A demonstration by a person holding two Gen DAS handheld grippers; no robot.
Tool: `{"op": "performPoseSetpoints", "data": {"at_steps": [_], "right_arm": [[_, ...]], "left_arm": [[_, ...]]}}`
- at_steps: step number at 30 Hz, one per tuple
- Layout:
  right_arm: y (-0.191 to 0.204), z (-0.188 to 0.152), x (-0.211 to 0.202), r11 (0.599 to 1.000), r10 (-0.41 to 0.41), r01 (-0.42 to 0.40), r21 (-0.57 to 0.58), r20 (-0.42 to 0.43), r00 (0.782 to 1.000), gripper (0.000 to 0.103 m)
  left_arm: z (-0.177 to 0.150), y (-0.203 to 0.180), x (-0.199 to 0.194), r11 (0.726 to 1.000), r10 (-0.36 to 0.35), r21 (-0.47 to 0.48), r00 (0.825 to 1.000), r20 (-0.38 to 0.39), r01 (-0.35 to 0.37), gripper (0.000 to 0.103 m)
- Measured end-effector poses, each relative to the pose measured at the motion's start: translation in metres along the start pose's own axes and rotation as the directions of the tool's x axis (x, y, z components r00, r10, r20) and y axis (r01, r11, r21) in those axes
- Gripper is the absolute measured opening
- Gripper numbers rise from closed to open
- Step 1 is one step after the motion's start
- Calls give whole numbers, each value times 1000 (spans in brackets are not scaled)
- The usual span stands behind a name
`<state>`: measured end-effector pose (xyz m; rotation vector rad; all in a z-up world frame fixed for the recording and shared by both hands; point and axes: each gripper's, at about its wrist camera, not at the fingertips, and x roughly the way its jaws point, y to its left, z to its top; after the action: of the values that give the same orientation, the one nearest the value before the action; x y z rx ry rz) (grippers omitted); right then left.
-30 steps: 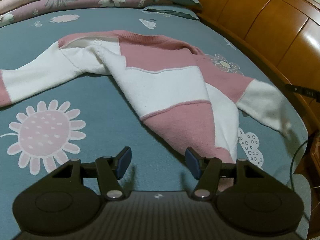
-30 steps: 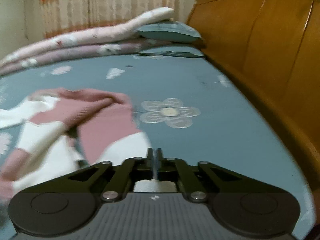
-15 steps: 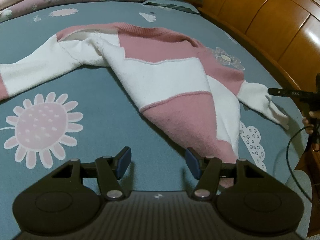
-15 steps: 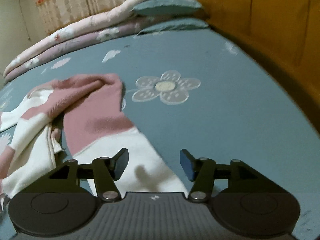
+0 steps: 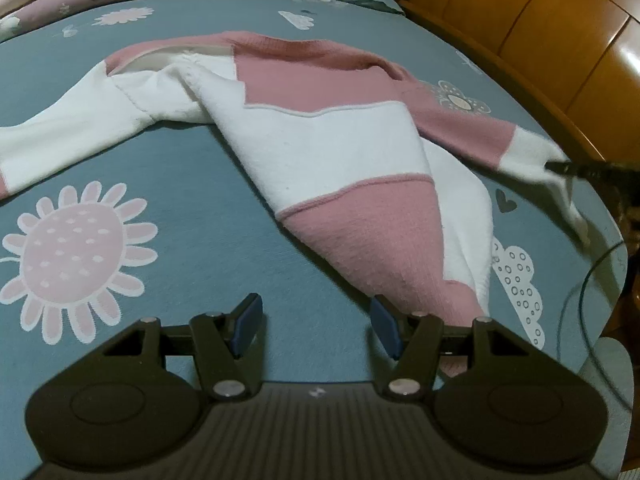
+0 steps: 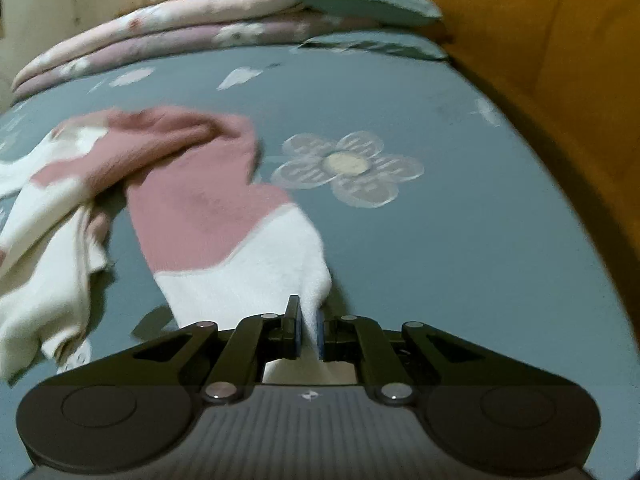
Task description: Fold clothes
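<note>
**Right tool has the sleeve cuff; left tool waits near the hem**

The right tool [image 6: 308, 330] is clamped on the white cuff of the sweater's [image 5: 320, 152] sleeve [image 6: 224, 220], with the cloth pinched between its blue pads. The left tool [image 5: 316, 326] is spread apart and grips nothing; it hovers over bare sheet, with the sweater's pink bottom corner [image 5: 460, 300] just beside its right-hand finger.

The pink-and-white sweater lies crumpled on the bed [image 5: 180, 240], toward the side by the wooden headboard [image 5: 560, 48]. One sleeve trails to the far left edge of the left wrist view, and the other reaches toward the bed's near corner.

To do this step well, I judge the cuff should be lifted only slightly and drawn straight out, so the sleeve lies flat before it is folded across the body. The grip looks shallow, near the cuff's edge, so a sharp tug could slip it free. The left tool would help by pinning or taking the hem.

Counted: one sweater, two sleeves, two tools, two stacked quilts [image 6: 160, 28], two pillows [image 6: 368, 4].
</note>
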<state>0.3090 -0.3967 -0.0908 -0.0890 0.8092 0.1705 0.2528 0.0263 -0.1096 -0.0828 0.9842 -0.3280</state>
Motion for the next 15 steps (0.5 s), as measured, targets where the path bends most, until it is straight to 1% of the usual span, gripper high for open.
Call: {"op": "performPoseSetpoints", "data": {"at_steps": [2, 4, 6, 11, 15], "right_arm": [[-10, 9, -7, 998, -63, 63, -6, 11, 998, 8], [-19, 18, -12, 991, -132, 133, -14, 19, 991, 8], [-31, 27, -14, 983, -184, 184, -8, 16, 983, 8], [-55, 42, -15, 957, -288, 288, -13, 7, 957, 8], [-73, 47, -6, 935, -355, 355, -7, -15, 935, 8]], "left_arm": [[1, -1, 0, 1000, -3, 1, 1000, 1, 3, 60], [1, -1, 0, 1000, -7, 2, 1000, 2, 7, 60], [1, -1, 0, 1000, -7, 0, 1000, 3, 7, 60], [0, 4, -1, 1000, 0, -11, 1000, 3, 0, 60], [-1, 9, -2, 1000, 8, -21, 1000, 2, -8, 60]]}}
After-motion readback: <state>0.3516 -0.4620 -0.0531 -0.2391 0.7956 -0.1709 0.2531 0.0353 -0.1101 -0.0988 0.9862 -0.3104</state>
